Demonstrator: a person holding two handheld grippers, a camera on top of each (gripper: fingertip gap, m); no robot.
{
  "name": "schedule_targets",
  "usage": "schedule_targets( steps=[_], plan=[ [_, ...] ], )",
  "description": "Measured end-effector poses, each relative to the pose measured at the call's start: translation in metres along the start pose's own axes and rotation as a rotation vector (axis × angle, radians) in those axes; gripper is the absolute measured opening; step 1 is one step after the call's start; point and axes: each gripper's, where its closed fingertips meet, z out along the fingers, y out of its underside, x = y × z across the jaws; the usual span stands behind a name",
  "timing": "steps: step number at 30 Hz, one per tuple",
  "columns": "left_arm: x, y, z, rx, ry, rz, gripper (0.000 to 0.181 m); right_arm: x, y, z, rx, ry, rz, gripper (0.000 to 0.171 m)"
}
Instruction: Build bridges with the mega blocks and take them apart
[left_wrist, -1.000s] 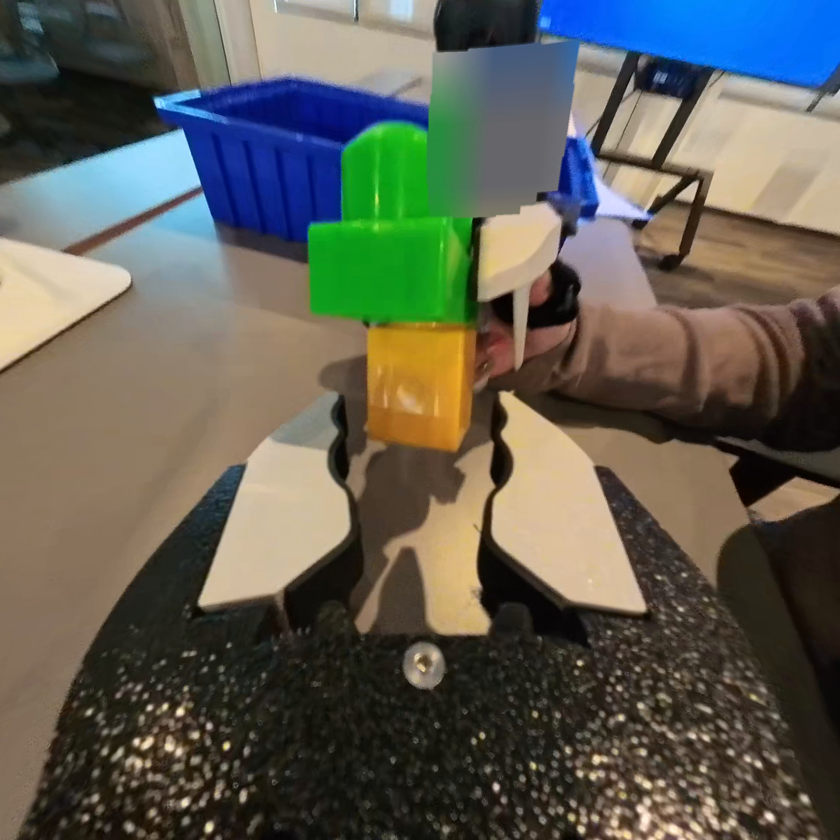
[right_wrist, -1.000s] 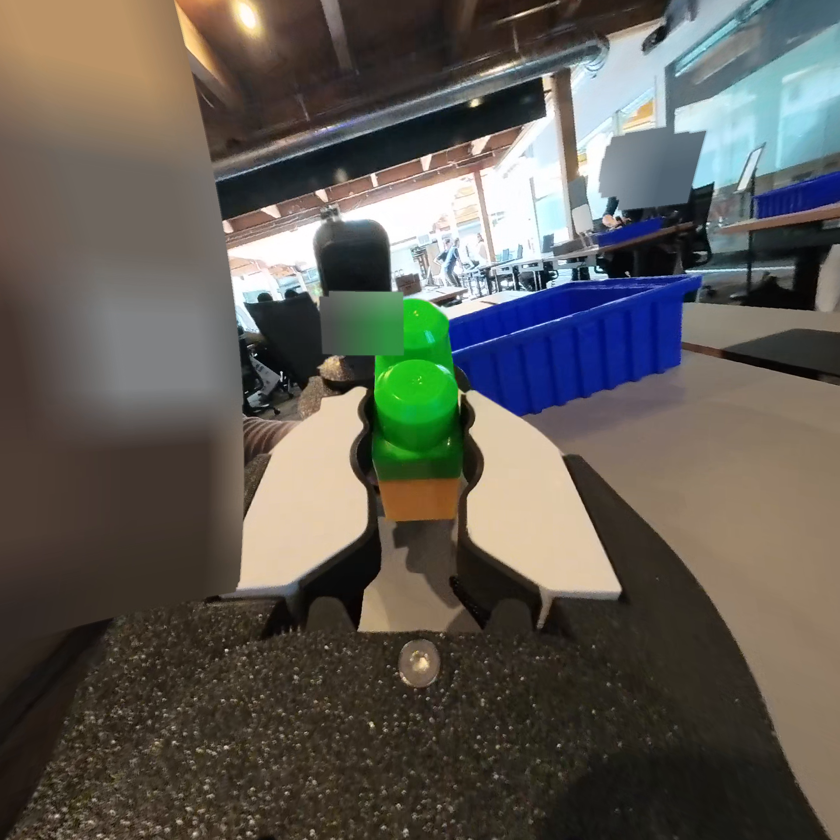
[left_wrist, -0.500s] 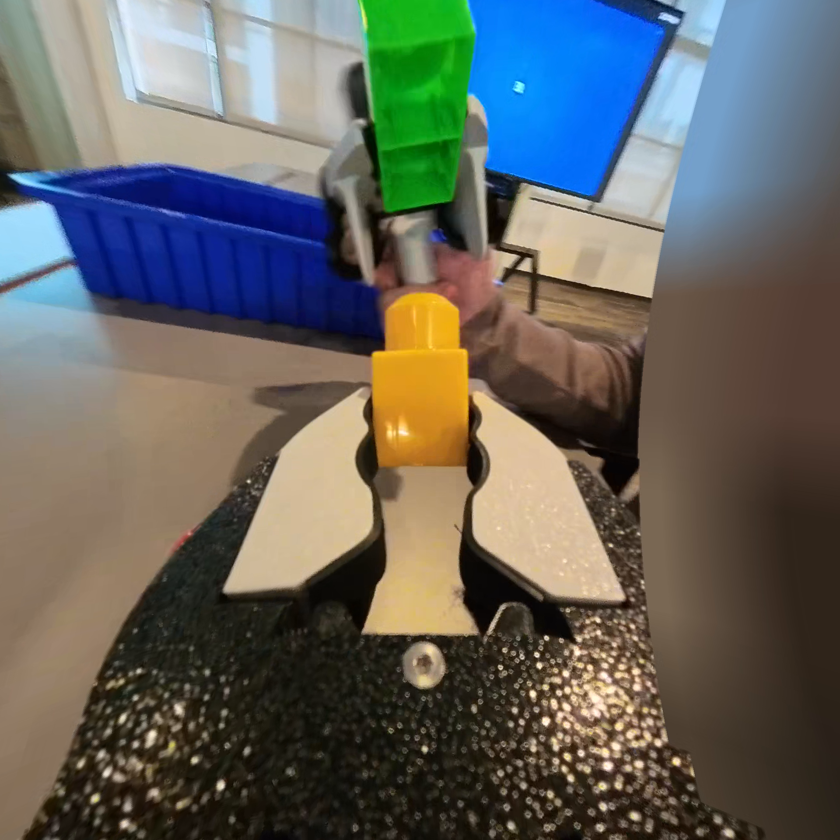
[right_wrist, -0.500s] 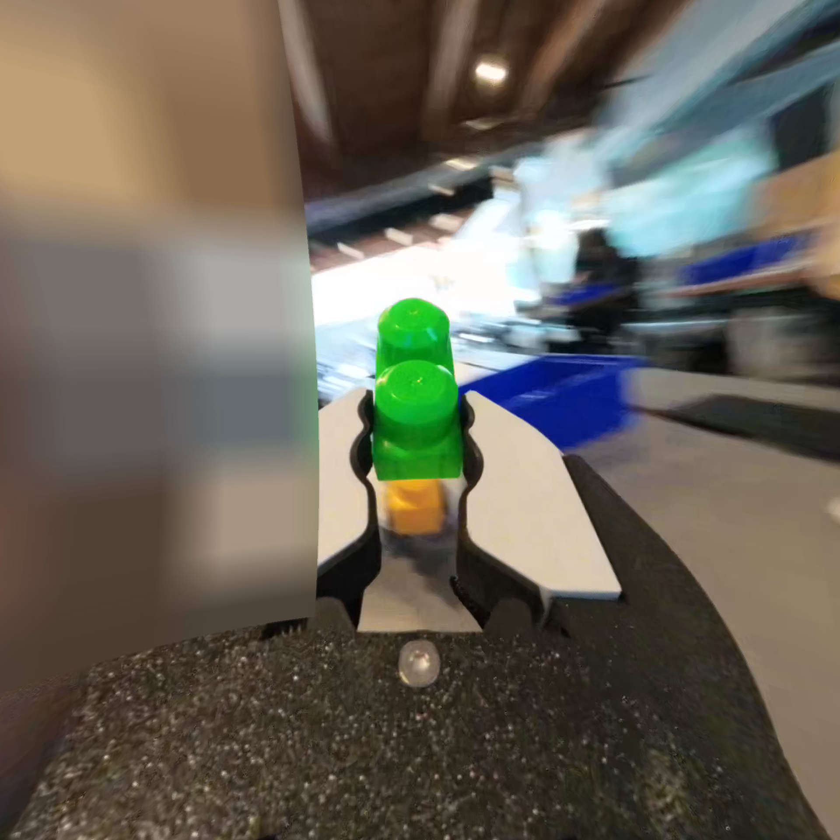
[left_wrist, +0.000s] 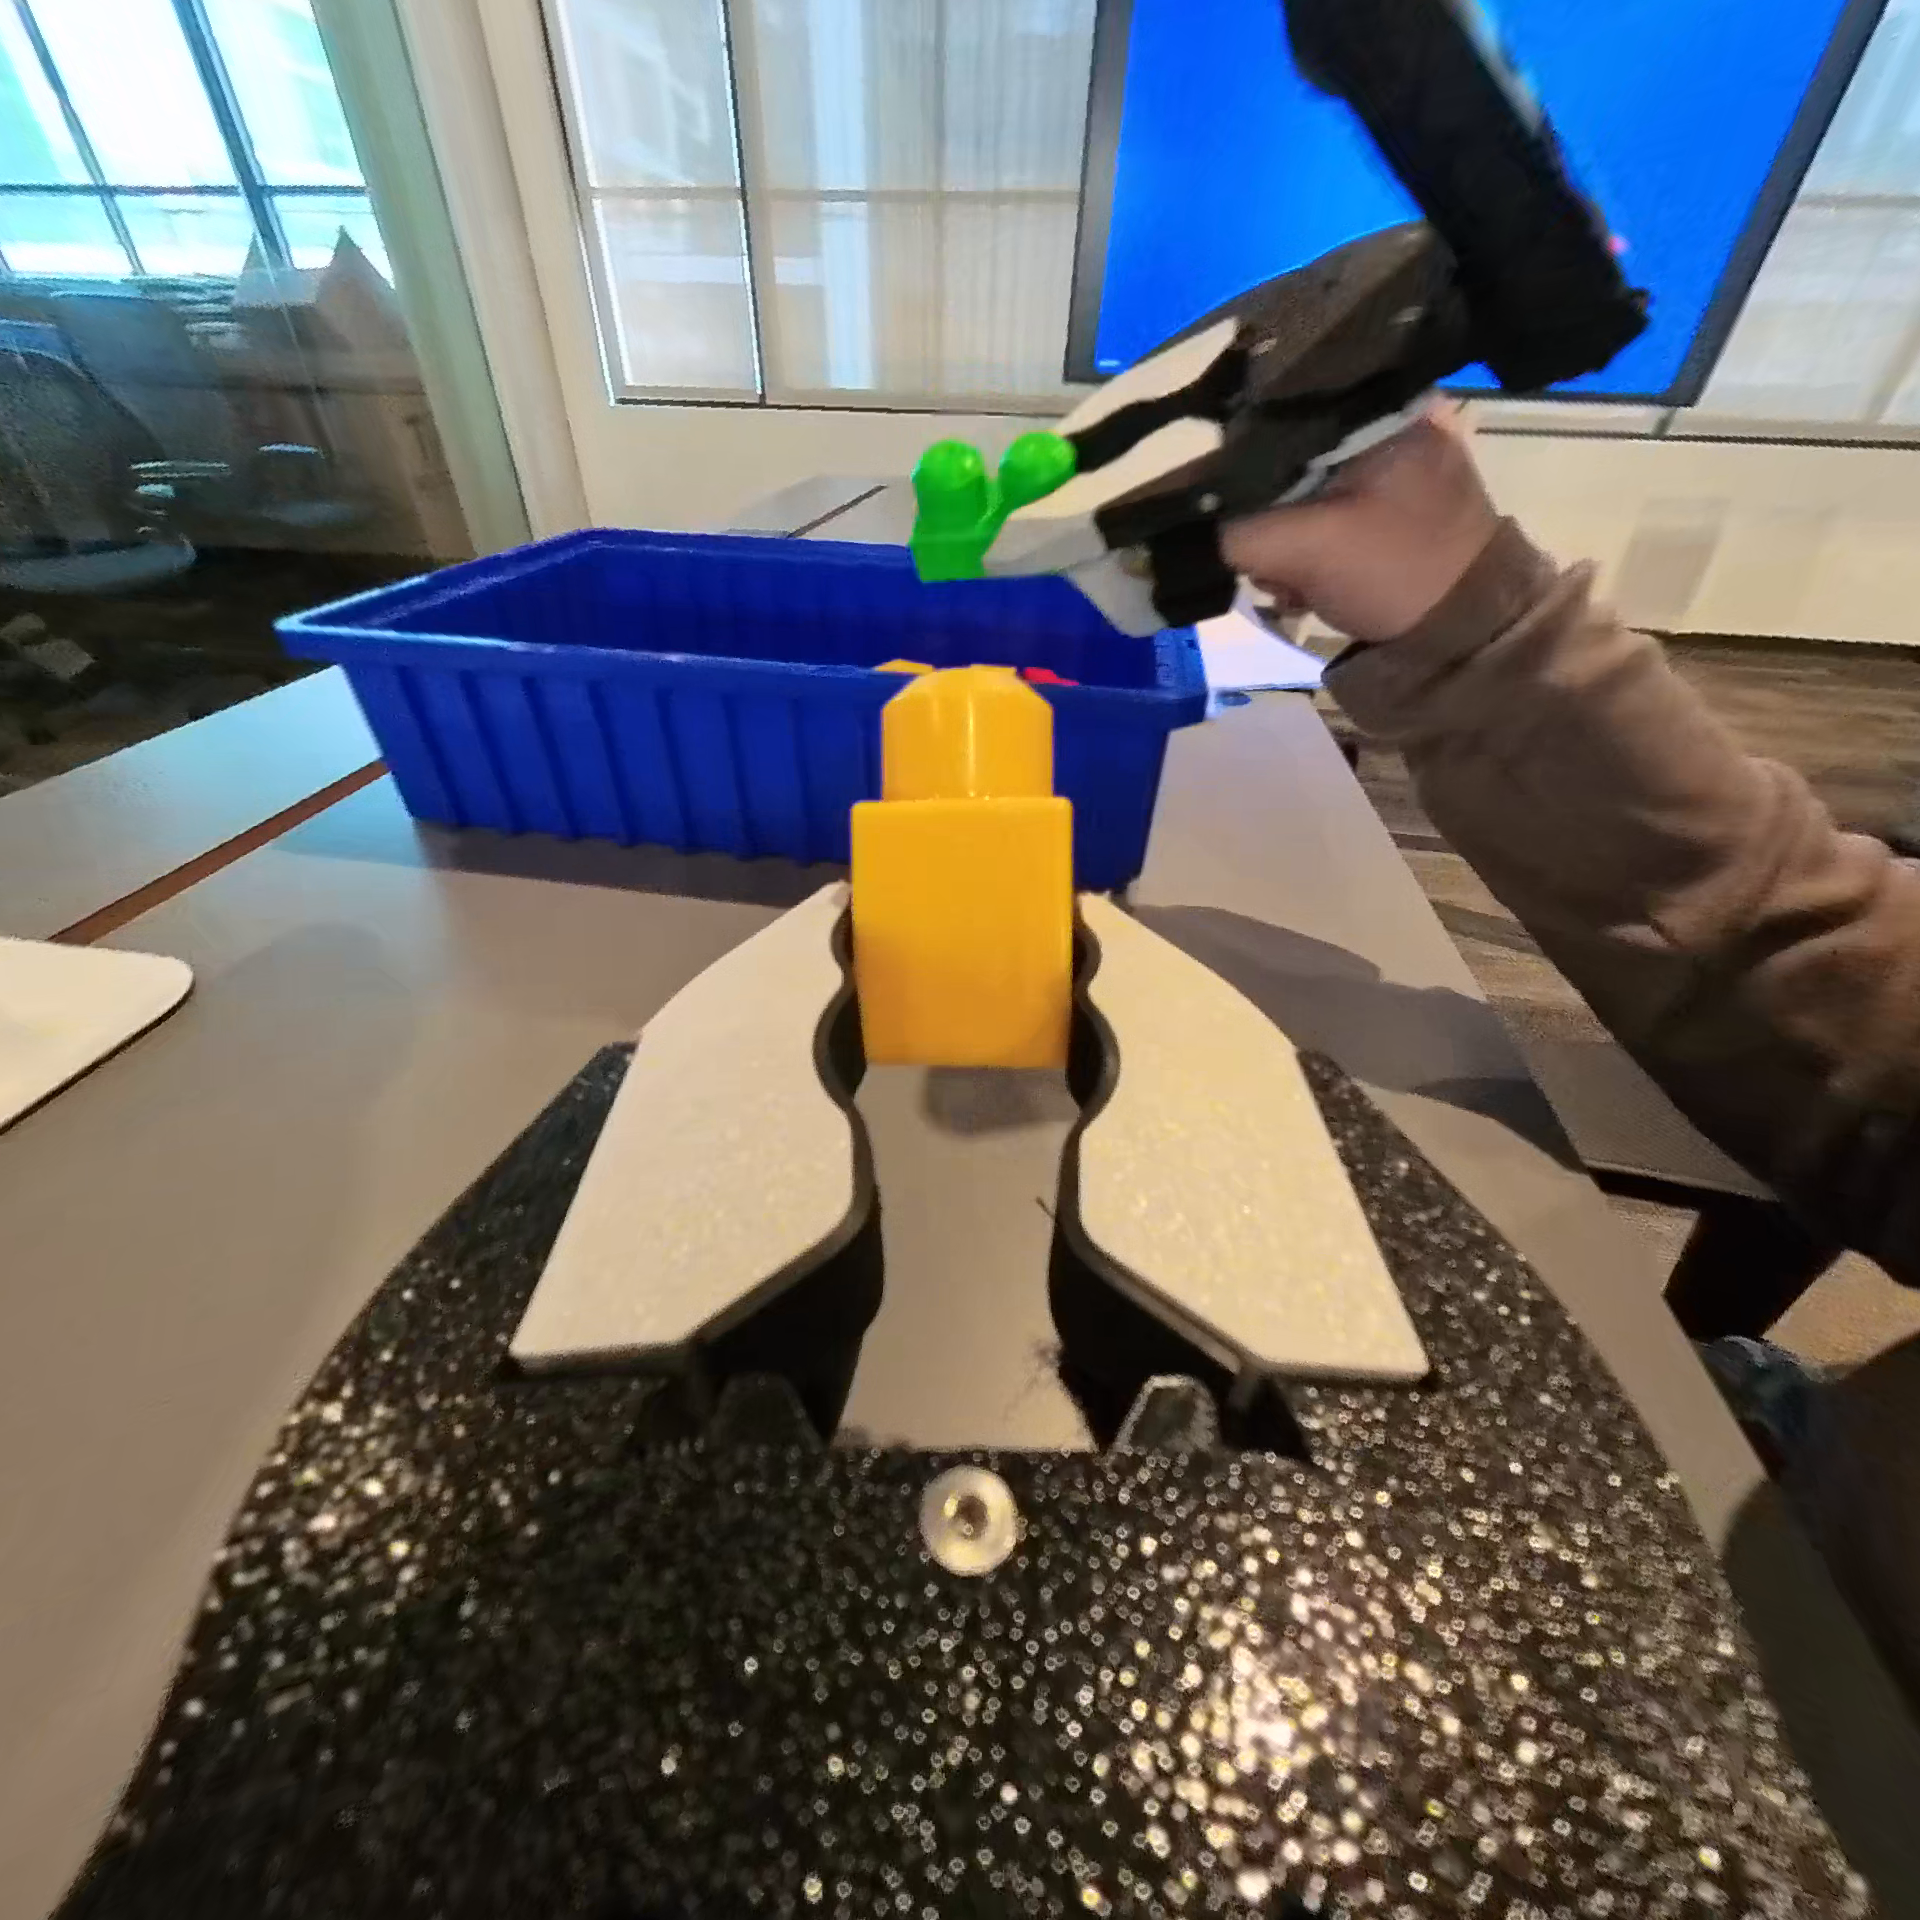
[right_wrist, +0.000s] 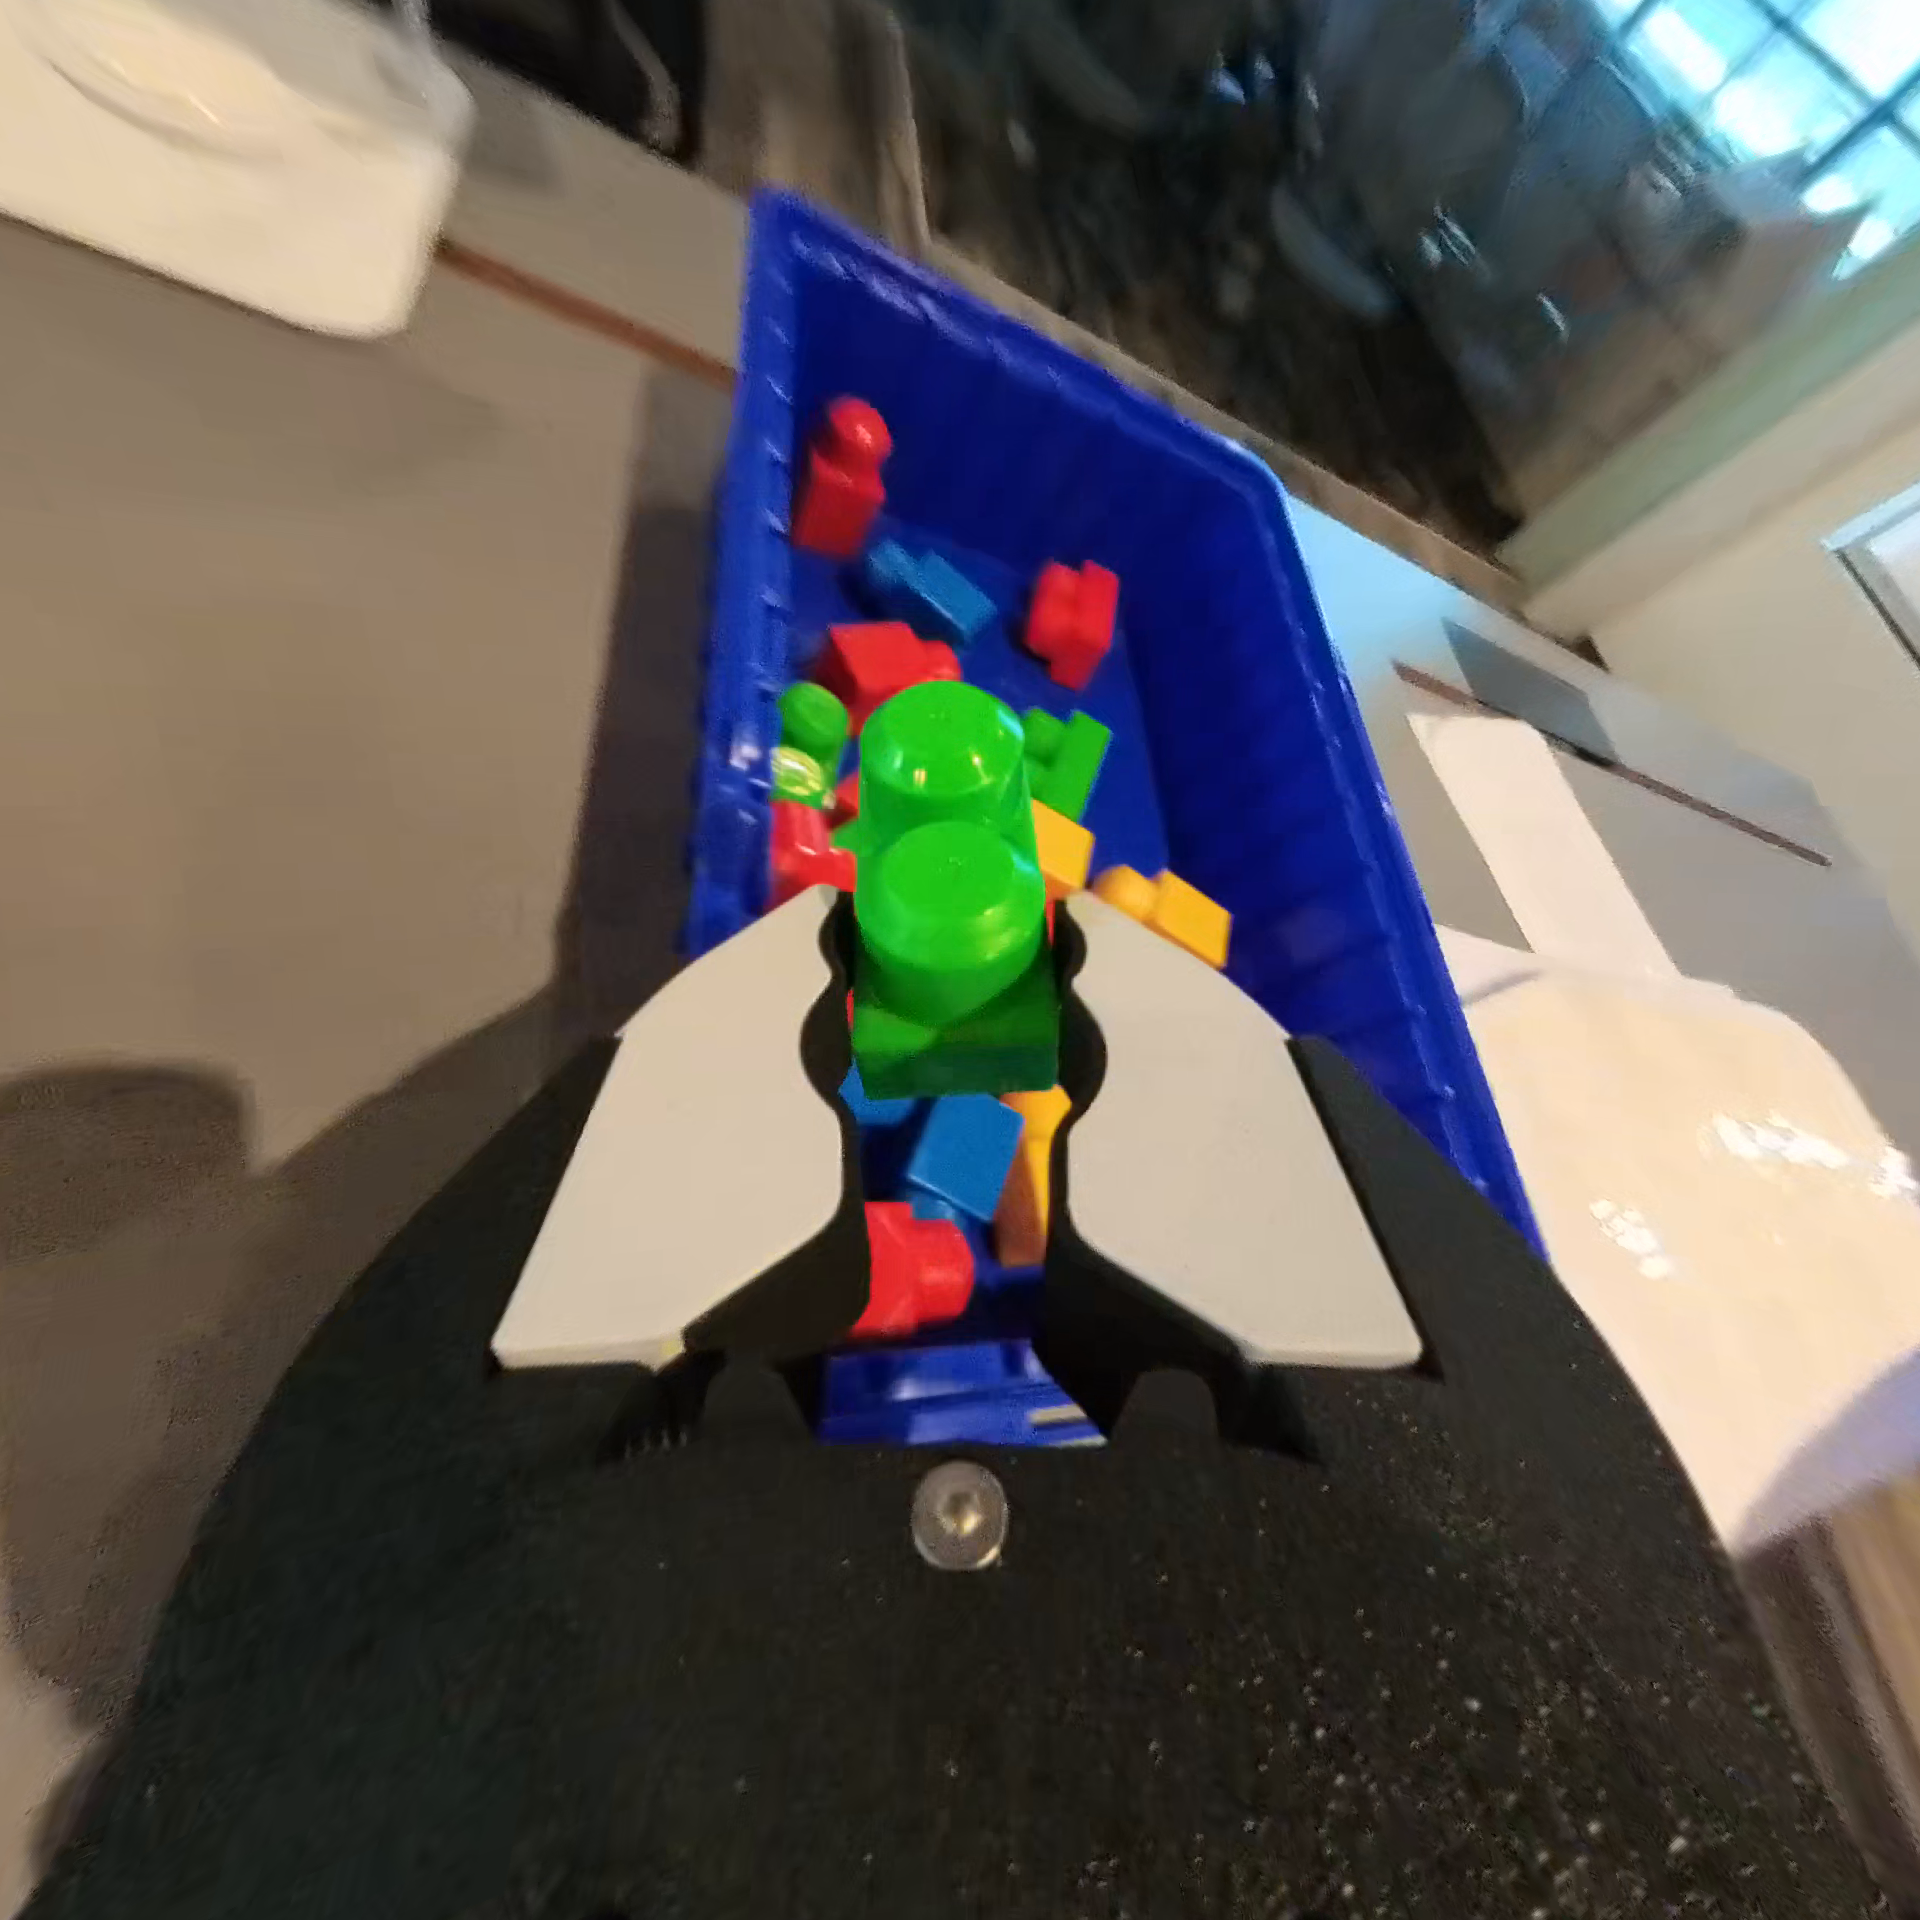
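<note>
My left gripper is shut on a yellow one-stud block, held upright just above the grey table. My right gripper is shut on a green two-stud block and holds it over the near end of the blue bin, pointing down into it. In the left wrist view the right gripper shows with the green block above the bin's right end. The bin holds several loose red, blue, green and yellow blocks.
A person's hand and brown sleeve reach in from the right. A white mat lies at the table's left edge. A white rounded object sits right of the bin. A blue screen and windows stand behind. The left gripper's tips are roughly 25 cm from the right gripper's.
The green block has come off the yellow one. My right gripper carried it up and over the blue bin and tipped downward. My left gripper closed on the yellow block and holds it.
</note>
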Motion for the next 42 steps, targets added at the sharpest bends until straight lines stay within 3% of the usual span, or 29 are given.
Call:
schedule_targets(
  steps=[4,6,8,10,12,13,14,17,20,23,28,31,36,39,42],
  plan=[
    [0.008,0.0,0.004,0.002,0.016,0.01,0.036,0.007,0.015,0.019,-0.078,-0.009,-0.031,0.036],
    [0.008,-0.001,0.003,0.005,0.009,0.02,0.036,0.005,0.011,0.022,-0.058,-0.034,-0.005,0.071],
    [0.005,-0.003,0.0,0.012,-0.013,0.04,0.036,-0.004,0.0,0.014,-0.023,-0.092,0.042,0.088],
    [0.001,-0.006,-0.003,0.018,-0.049,0.075,0.036,-0.038,-0.032,-0.009,0.148,-0.283,0.072,0.076],
    [-0.004,-0.007,-0.006,0.026,-0.095,0.117,0.036,-0.102,-0.071,-0.056,0.351,-0.717,0.175,0.06],
    [-0.006,-0.008,-0.007,0.027,-0.118,0.139,0.036,-0.128,-0.083,-0.078,0.386,-0.907,0.242,0.06],
    [-0.008,-0.008,-0.009,0.026,-0.14,0.163,0.036,-0.149,-0.084,-0.087,0.341,-1.013,0.259,0.063],
    [-0.01,-0.006,-0.01,0.006,-0.182,0.236,0.036,-0.196,-0.072,-0.084,0.174,-1.093,0.172,0.074],
    [-0.01,0.0,-0.008,-0.055,-0.207,0.334,0.036,-0.231,-0.075,-0.101,0.133,-1.276,0.205,0.065],
    [-0.012,0.003,-0.009,-0.092,-0.253,0.408,0.036,-0.238,-0.072,-0.096,0.109,-1.247,0.185,0.041],
    [-0.011,0.009,-0.009,-0.152,-0.247,0.406,0.036,-0.234,-0.068,-0.091,0.09,-1.218,0.178,0.038],
    [-0.016,0.016,-0.01,-0.196,-0.247,0.337,0.048,-0.19,-0.07,-0.068,0.141,-0.97,0.171,0.037],
    [-0.035,0.016,-0.024,-0.214,-0.313,0.254,0.052,-0.065,-0.048,-0.022,0.096,-0.414,0.186,0.036],
    [-0.051,0.02,-0.038,-0.26,-0.373,0.159,0.063,-0.011,-0.019,-0.004,-0.022,-0.21,0.207,0.037],
    [-0.066,0.031,-0.055,-0.333,-0.421,0.038,0.081,0.015,0.007,0.01,-0.138,-0.109,0.196,0.037]
  ],
)
